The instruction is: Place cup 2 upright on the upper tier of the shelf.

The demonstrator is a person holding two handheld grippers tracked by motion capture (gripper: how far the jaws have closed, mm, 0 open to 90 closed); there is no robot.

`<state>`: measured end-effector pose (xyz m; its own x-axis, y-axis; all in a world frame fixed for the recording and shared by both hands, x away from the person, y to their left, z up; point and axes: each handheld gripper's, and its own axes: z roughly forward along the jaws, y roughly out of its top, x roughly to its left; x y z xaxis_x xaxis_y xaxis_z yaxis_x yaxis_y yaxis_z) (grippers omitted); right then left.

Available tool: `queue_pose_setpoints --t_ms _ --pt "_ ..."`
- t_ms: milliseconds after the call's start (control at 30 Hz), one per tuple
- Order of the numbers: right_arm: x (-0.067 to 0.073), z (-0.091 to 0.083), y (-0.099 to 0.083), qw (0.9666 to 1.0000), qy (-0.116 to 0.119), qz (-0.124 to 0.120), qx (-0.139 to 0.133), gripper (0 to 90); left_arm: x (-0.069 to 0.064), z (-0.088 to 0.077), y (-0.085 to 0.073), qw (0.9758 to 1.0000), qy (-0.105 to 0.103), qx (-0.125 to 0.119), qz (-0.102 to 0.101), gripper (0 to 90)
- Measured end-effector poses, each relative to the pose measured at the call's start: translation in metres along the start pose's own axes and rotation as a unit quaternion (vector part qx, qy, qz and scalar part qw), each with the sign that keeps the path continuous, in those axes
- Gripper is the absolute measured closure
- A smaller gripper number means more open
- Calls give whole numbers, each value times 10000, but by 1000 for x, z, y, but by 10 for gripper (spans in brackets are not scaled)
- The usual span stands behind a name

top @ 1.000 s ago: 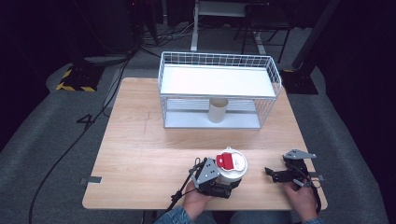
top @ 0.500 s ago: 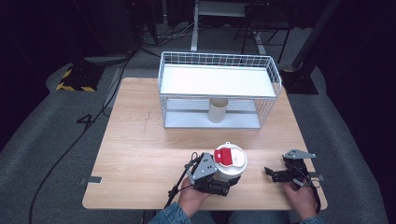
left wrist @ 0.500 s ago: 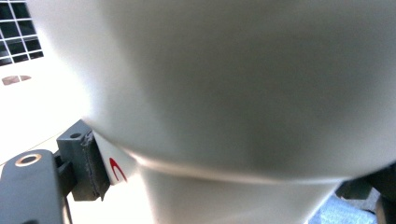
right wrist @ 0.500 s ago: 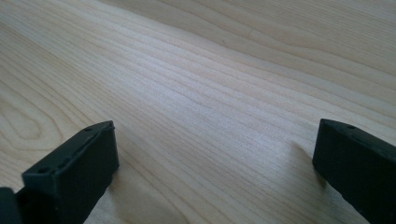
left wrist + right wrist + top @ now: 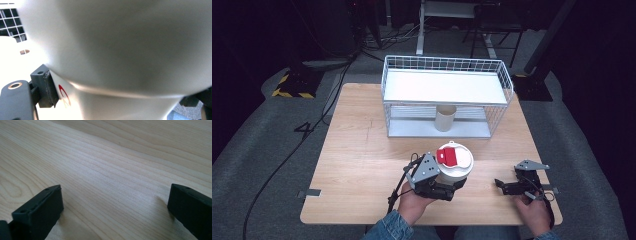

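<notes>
Left gripper (image 5: 447,186) jaws clamp white lidded cup (image 5: 454,165) at lower wall. Likely light, thin-walled, crushable: squeeze gently. Right gripper (image 5: 507,186) jaws wide apart, empty, on table (image 5: 357,165).

— What's around me here?

— My wooden table (image 5: 362,150) stands on grey carpet (image 5: 257,165), pale grain lit brightly from above.

— And beyond it?

— The room goes dark at the far side. I see a black-and-yellow striped block (image 5: 291,86) on the floor at far left, and black cables (image 5: 337,75) running from there past my table's left edge toward the near side.

— Any furniture?

— White metal legs of a stand (image 5: 421,27) at the far middle, and a dark slanted post (image 5: 544,42) on a black base at far right.

— Markings?

— A dark figure like a "4" (image 5: 304,130) on the carpet, left of the table.
</notes>
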<state>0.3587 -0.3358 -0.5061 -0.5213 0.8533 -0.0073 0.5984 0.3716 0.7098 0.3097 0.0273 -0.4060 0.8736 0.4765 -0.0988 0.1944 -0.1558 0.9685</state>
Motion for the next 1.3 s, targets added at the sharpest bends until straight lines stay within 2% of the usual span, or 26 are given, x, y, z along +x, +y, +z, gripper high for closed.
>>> queue_pose_setpoints --t_ms 600,700,1133,1300 --pt "2 1 1 10000 -45 29 0 3 20 -19 35 9996 269 -45 47 135" --pt "2 1 1 10000 -38 28 -1 3 25 -20 40 9996 256 -108 -43 135" --pt "2 1 1 10000 -35 28 0 3 44 -21 72 9991 373 -177 101 135" --pt "2 1 1 10000 -34 25 -1 3 53 -20 86 9989 406 -237 60 135"
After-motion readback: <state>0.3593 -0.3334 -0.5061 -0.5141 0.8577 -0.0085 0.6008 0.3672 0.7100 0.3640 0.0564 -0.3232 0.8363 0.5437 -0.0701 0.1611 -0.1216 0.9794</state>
